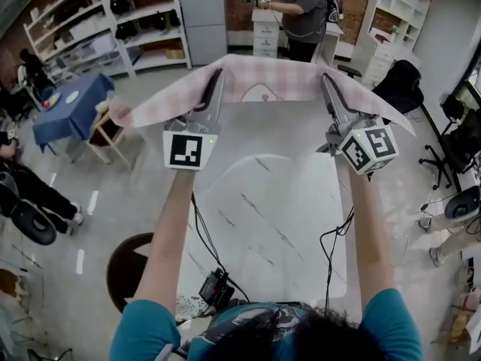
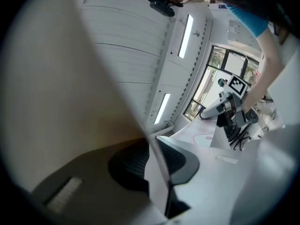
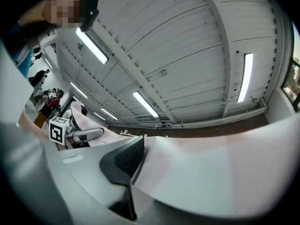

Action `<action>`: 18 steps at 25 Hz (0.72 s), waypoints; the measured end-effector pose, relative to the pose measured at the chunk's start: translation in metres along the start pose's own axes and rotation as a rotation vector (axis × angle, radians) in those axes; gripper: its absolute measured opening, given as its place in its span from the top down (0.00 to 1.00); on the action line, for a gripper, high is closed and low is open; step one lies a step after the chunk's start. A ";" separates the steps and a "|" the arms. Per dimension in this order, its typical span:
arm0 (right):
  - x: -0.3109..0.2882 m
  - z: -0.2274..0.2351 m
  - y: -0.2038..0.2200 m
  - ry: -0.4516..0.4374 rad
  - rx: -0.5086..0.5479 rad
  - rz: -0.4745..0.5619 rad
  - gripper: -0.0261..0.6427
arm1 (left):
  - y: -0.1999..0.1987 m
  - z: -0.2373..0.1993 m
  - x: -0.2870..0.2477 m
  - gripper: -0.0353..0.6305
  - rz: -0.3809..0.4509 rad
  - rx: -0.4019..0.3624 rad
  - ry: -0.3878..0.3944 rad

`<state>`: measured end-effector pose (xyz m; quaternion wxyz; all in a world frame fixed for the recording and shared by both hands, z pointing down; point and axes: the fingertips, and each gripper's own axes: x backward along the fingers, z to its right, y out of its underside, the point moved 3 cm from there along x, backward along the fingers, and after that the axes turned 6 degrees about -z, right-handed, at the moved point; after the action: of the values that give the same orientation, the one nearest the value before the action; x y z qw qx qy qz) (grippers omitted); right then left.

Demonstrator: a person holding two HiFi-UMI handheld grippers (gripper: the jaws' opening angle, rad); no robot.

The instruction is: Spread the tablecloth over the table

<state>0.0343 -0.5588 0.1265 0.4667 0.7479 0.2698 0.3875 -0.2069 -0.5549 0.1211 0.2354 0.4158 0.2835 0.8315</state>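
Tablecloth, pale pink check w/ a small motif near its middle, is hanging stretched in the air btw. two grippers, above the far end of the table; its lower edge is draping toward the white, grey-veined top, and whether it is touching cannot be told.

L gripper is pointing away and upward, gripping the cloth some way in from the left corner, which is drooping outward past it. In the left gripper view the two dark ribbed pads are standing close together, pressing on a thin fold of cloth btw. them.

R gripper is doing the same near the opp. side, w/ the right corner trailing down beyond it. In the right gripper view one dark pad is showing, w/ the cloth lying against it and covering the other; jaws are narrow, clamping the fabric.

Both forearms are reaching out over the tabletop, approx. parallel.

Bkgd, head view: a person is standing at a white drawer unit beyond the table. A small table under a blue cover is standing well to the left, shelving is running behind it, and a black office chair is sitting at right.
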 end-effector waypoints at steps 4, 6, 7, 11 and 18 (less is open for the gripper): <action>0.044 -0.003 0.001 0.030 -0.020 -0.011 0.84 | -0.003 0.021 0.010 0.88 -0.035 0.259 0.180; 0.064 -0.007 -0.001 0.030 -0.042 -0.037 0.83 | -0.008 0.032 0.014 0.90 -0.033 0.311 0.231; 0.077 -0.010 0.001 0.032 -0.064 -0.051 0.83 | -0.011 0.041 0.020 0.91 -0.028 0.324 0.247; 0.166 -0.043 0.029 0.044 -0.201 -0.079 0.84 | -0.025 0.102 0.086 0.92 0.033 0.490 0.308; 0.217 -0.066 0.046 0.033 -0.409 -0.163 0.86 | -0.025 0.132 0.131 0.92 -0.037 0.812 0.354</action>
<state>0.1020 -0.3793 0.2566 0.6338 0.6068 0.2529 0.4075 -0.1653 -0.4182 0.2426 0.0157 0.3205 0.6307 0.7066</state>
